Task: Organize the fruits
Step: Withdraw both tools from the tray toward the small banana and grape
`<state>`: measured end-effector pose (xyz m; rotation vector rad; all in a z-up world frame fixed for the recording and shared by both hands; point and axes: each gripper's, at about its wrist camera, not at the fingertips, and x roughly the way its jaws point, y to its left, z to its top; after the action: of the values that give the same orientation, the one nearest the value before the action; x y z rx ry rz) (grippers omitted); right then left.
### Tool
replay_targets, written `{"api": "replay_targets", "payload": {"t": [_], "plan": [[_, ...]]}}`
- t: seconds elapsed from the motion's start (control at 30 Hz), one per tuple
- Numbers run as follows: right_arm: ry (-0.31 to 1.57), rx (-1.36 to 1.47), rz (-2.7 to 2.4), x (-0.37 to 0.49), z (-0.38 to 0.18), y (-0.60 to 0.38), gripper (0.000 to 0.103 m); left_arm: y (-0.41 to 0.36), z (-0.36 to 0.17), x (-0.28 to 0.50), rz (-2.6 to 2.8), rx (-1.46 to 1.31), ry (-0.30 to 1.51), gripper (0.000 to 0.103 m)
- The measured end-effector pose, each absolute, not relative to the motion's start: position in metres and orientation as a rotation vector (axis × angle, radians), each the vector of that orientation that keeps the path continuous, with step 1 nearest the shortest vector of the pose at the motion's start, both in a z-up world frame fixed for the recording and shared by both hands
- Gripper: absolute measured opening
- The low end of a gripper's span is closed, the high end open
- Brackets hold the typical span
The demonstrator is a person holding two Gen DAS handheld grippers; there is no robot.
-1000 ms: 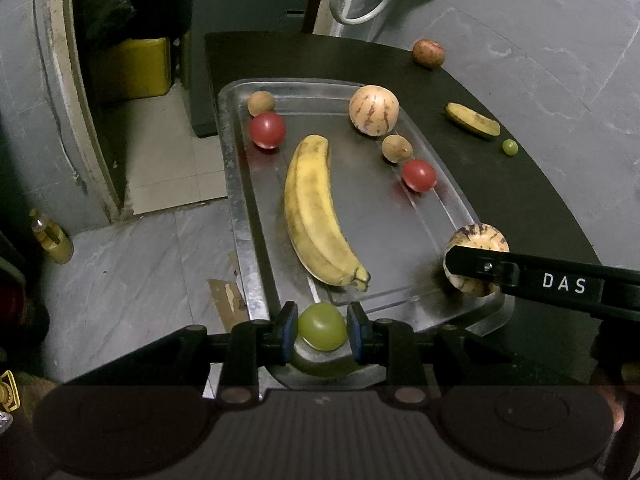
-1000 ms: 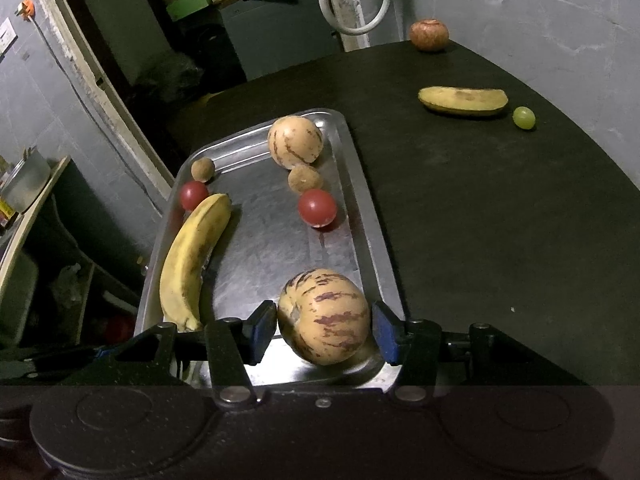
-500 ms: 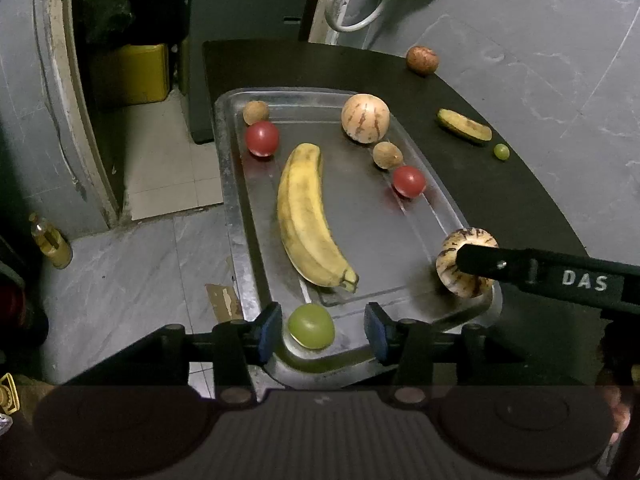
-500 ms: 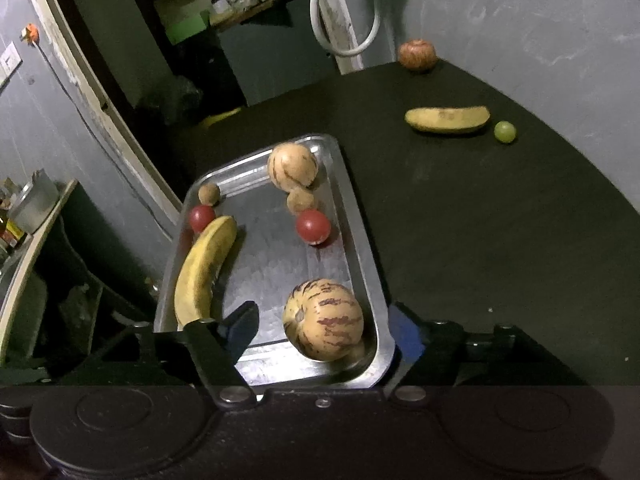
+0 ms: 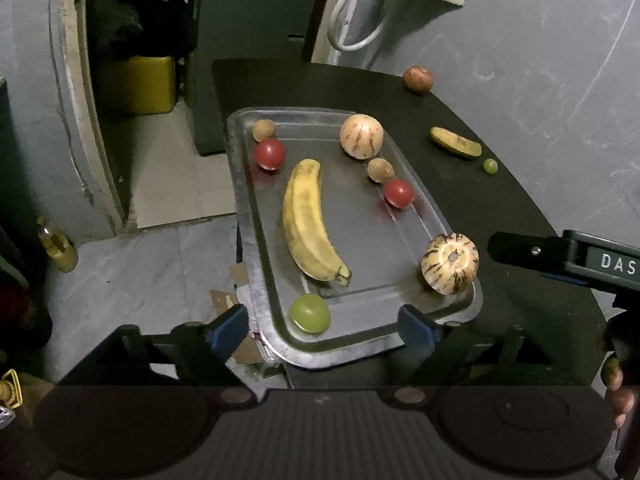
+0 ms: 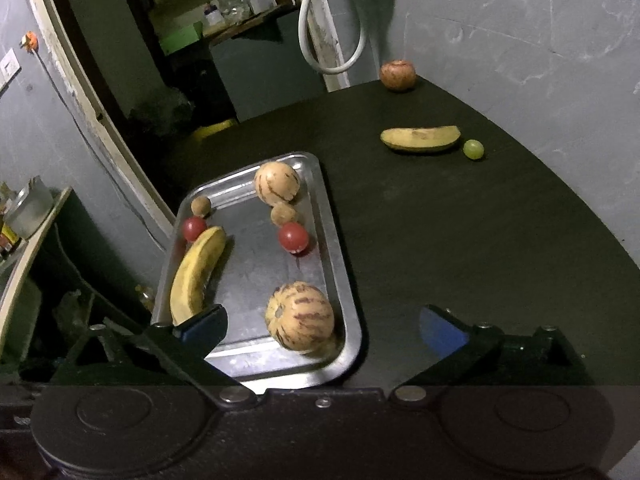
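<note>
Both grippers just let go: left gripper [image 5: 320,326] and right gripper [image 6: 324,326] jaws spread wide, nothing held. Remaining small banana [image 6: 419,140] lies on the table beyond the tray [image 6: 344,280], right side, long axis crosswise to the right fingers. Right hand nearer.

Fruit mostly gathered on the steel tray [image 5: 240,216]!
On it lay a long yellow banana [image 5: 306,220], two red tomatoes [image 5: 269,153], two small brown fruits [image 5: 263,129], two striped melons [image 5: 449,263] and a green grape [image 5: 310,313] at the near rim. Off the tray, on the dark table [image 6: 460,240], a second banana [image 6: 420,139], a second grape [image 6: 473,149] and a reddish apple [image 6: 397,75] sat apart.
</note>
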<state>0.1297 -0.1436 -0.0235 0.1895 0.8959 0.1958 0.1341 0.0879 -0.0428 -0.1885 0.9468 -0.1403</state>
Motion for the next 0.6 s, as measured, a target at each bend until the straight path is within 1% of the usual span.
{"api": "replay_targets", "payload": {"t": [0.1, 0.3, 0.6], "plan": [[0.920, 0.168, 0.183, 0.125, -0.025, -0.145, 0.102, 0.092, -0.039, 0.128, -0.126, -0.189, 0.937, 0.098], [1.012, 0.092, 0.124, 0.116, -0.035, -0.148, 0.102, 0.094, -0.035, 0.120, -0.106, -0.157, 0.953, 0.102], [1.087, 0.155, -0.020, 0.109, -0.050, -0.178, 0.102, 0.087, -0.035, 0.115, -0.086, -0.062, 1.003, 0.102]]}}
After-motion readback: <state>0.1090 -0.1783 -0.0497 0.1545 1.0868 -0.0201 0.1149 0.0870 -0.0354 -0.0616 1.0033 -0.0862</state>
